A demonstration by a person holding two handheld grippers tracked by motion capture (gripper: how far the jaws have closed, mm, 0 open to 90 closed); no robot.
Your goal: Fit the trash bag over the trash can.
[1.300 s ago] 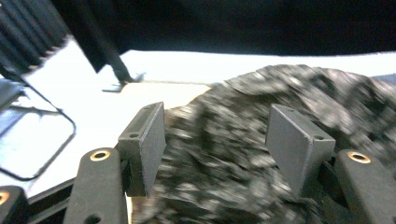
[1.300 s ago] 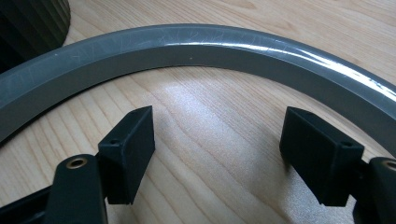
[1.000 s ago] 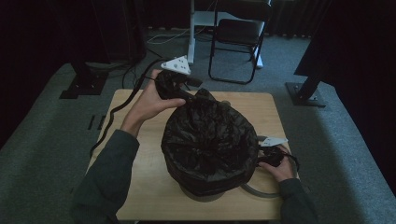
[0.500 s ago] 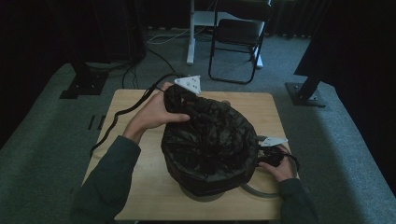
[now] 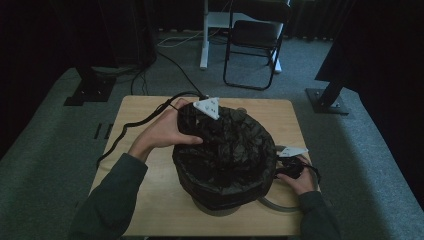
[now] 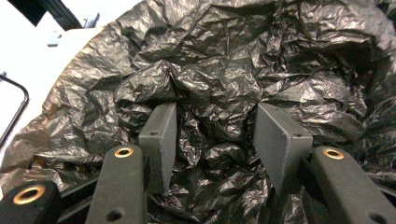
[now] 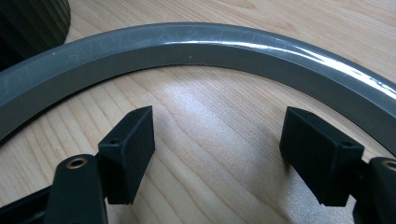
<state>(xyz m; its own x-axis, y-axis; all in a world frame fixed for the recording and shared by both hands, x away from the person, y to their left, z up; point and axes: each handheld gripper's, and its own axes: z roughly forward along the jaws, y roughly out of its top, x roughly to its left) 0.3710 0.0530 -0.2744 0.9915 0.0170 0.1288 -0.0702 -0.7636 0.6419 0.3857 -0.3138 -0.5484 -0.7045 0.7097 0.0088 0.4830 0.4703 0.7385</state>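
One bin: a round dark bin [image 5: 220, 202] stands mid-desk [image 5: 145, 200], black bag [image 5: 225, 150] draped over and into it
Progress: judged part done; the liner looks seated over the rim on the near side, while its far edge is bunched and the ring is not yet fitted
Left claw [image 6: 212, 140]: jaws partly open, pressed into the crumpled bag, gripping nothing
Right claw [image 7: 217, 154]: jaws wide open, empty, low over the desk just inside the grey ring [image 7: 210, 42]
Count: one bag, one ring, two claws
Left to do: spread the liner, fit the ring
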